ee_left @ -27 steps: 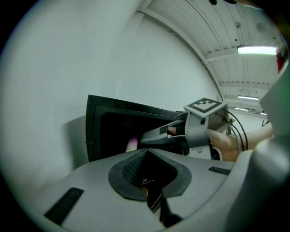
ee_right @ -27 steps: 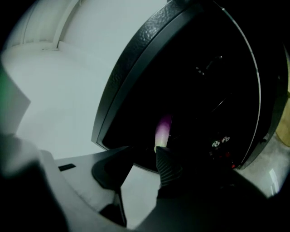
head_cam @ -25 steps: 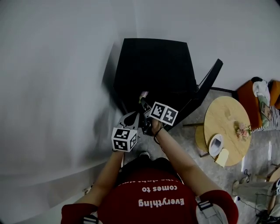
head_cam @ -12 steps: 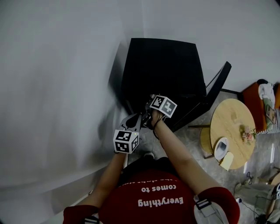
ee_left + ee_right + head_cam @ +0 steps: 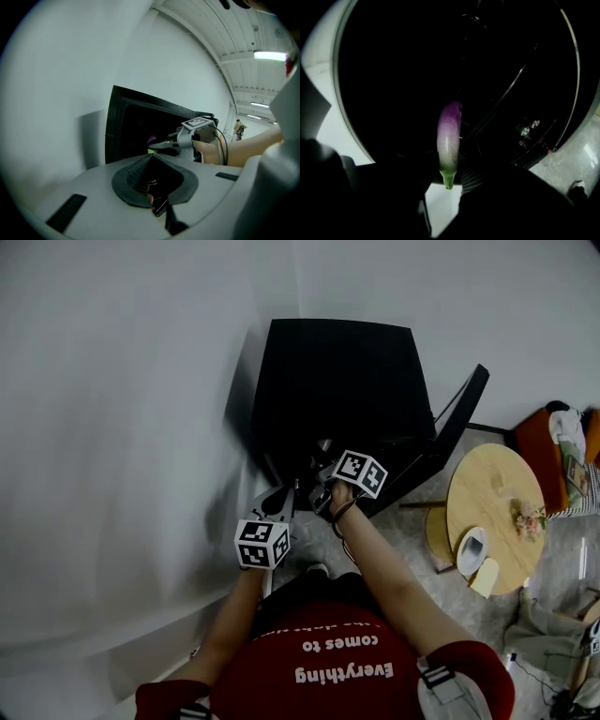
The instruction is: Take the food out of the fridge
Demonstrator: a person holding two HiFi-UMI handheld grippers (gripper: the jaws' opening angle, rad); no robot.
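one eggplant (image 5: pixel 449 136) stem-first between the right tongs (image 5: pixel 446 186), jaws loose and just narrowing; left tongs (image 5: pixel 151 157) pinched together

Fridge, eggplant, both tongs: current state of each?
Fridge: door swung open, inside dark.
Eggplant: in front of the dark interior, stem end between the right tongs' jaws.
Right tongs: jaws have just been closing around the eggplant; too dark to tell if they grip it.
Left tongs: shut, empty, outside the fridge.
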